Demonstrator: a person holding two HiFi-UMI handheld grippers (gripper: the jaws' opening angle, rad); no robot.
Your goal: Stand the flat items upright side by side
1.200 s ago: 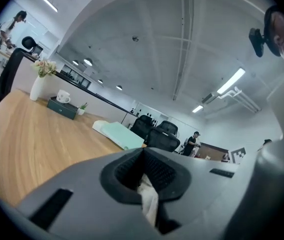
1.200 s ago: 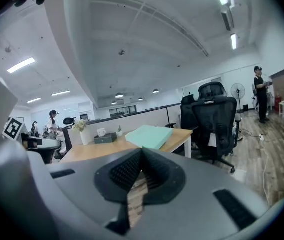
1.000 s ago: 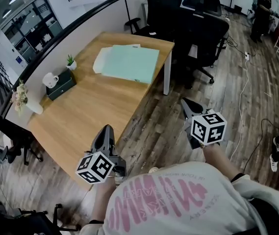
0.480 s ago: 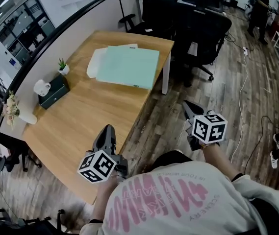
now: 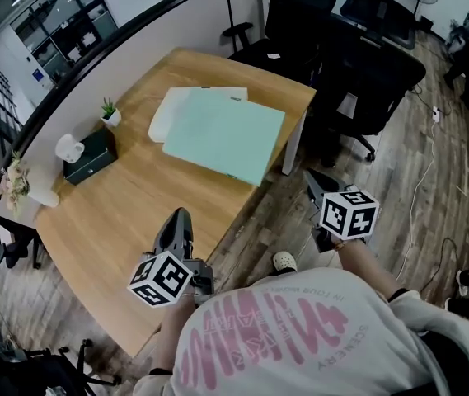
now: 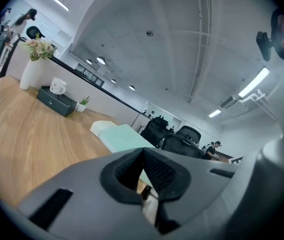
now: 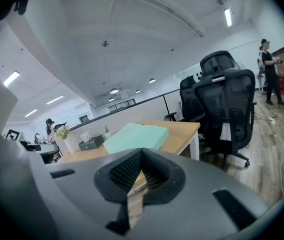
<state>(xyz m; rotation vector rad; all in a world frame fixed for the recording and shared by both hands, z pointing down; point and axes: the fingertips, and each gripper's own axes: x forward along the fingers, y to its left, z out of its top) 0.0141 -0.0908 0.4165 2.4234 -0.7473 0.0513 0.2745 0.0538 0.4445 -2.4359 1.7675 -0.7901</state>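
Observation:
A stack of mint-green flat folders [image 5: 224, 134] lies on the far part of the wooden table [image 5: 127, 213], with a white flat item [image 5: 166, 114] sticking out from under its left side. My left gripper [image 5: 178, 219] hovers over the table's near corner, shut and empty. My right gripper [image 5: 312, 178] is off the table's right edge, above the floor, also shut with nothing in it. The left gripper view shows the green folders [image 6: 124, 136] and the white item [image 6: 101, 127] ahead. In the right gripper view the green stack [image 7: 134, 134] lies past the shut jaws.
A black box with a white mug [image 5: 86, 148], a small potted plant [image 5: 110, 112] and a white vase of flowers [image 5: 21, 184] line the table's left side. Black office chairs [image 5: 366, 73] stand beyond the far right corner. The floor is wood planks.
The table and folders have drawn closer and shifted right in the head view. Both grippers stay shut and have advanced toward the table.

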